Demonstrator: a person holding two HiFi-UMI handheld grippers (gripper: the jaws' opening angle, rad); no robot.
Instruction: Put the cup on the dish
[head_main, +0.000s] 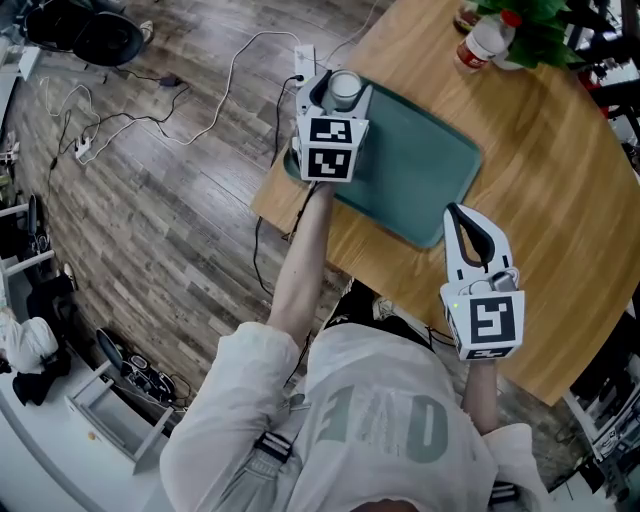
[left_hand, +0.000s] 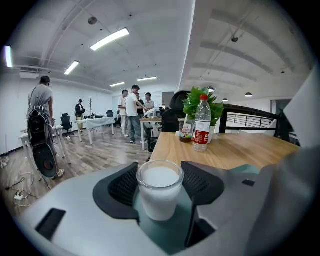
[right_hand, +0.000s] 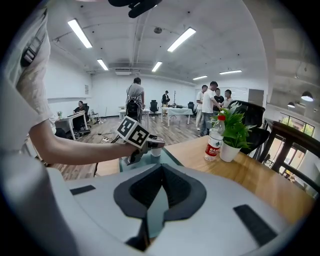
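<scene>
At the corner of the green tray (head_main: 432, 178) | left gripper (left_hand: 160, 169) clamps cup (left_hand: 160, 196) | right gripper (right_hand: 161, 171) closed, empty

Desk (head_main: 560, 200): light wood grain top, rounded outline, bare over most of its area. We logged four items directly on it. A teal dish (head_main: 420, 170), rectangular with rounded corners and a raised rim, lay at the near-left corner, its left end right at the desk edge. At the far side stood a clear bottle (head_main: 483, 42) with a red cap and red label, upright. Just beside it stood a potted plant (head_main: 535, 20) in a white pot and a clear drink cup (left_hand: 186, 131) with a straw.
</scene>
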